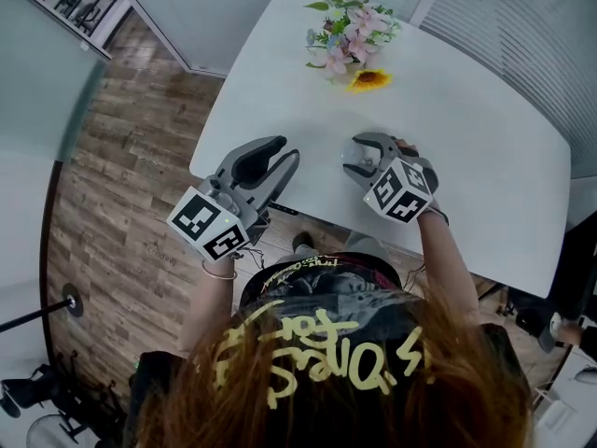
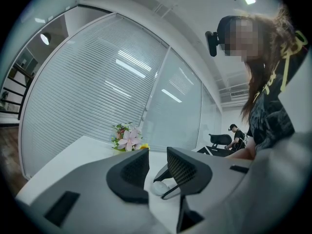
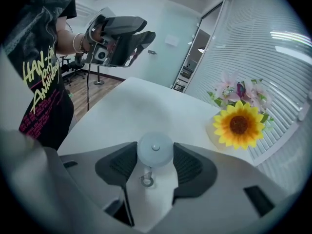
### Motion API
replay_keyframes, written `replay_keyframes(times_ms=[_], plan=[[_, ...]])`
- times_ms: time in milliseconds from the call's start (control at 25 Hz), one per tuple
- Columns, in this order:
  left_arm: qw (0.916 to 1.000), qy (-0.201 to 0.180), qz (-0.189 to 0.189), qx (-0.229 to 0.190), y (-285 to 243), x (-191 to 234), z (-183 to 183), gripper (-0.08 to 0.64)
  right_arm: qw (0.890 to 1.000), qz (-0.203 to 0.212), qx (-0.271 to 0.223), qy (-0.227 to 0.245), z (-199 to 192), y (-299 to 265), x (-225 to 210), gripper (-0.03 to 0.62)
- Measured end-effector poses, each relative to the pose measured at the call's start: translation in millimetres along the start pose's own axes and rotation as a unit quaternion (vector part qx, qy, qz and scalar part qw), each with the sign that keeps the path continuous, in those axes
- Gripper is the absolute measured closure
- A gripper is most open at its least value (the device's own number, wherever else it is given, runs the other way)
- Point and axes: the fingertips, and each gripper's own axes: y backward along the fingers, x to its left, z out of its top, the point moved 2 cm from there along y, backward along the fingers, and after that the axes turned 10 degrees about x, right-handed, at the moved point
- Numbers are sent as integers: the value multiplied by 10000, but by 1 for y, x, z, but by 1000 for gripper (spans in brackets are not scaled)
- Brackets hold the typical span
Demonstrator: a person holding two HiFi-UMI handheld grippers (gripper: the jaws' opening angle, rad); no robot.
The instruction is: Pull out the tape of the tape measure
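A small round pale tape measure (image 3: 155, 149) sits between the pads of my right gripper (image 3: 154, 156), which is shut on its two sides. A metal ring (image 3: 146, 181) hangs from its underside. In the head view the right gripper (image 1: 360, 157) holds it just above the white table (image 1: 476, 166), near the front edge. My left gripper (image 1: 287, 151) hovers to the left at the table's edge, apart from it, pointing at the tape measure (image 2: 160, 187). The left gripper (image 2: 157, 164) has a gap between its jaws and nothing in them.
A bunch of pink flowers (image 1: 350, 31) with a yellow sunflower (image 1: 370, 79) stands at the table's far side, beyond both grippers. Window blinds (image 2: 87, 96) run behind the table. Wooden floor (image 1: 131, 185) lies to the left. Another person sits far off at a desk (image 2: 235, 136).
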Motion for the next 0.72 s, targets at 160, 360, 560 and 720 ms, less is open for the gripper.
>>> replay_keyframes(times_ms=[160, 360, 560, 720], plan=[[10000, -7, -7, 36, -1, 1, -1, 457, 9999, 114, 32, -73, 0, -2, -1, 357], [10000, -23, -7, 50, -3, 1, 0, 463, 9968, 489, 74, -627, -4, -4, -5, 357], [10000, -13, 7, 66, -4, 4, -1, 469, 9885, 825, -20, -1266, -8, -10, -6, 357], [10000, -2, 10, 84, -4, 5, -2, 472, 9802, 1030, -23, -1689, -11, -10, -7, 357]])
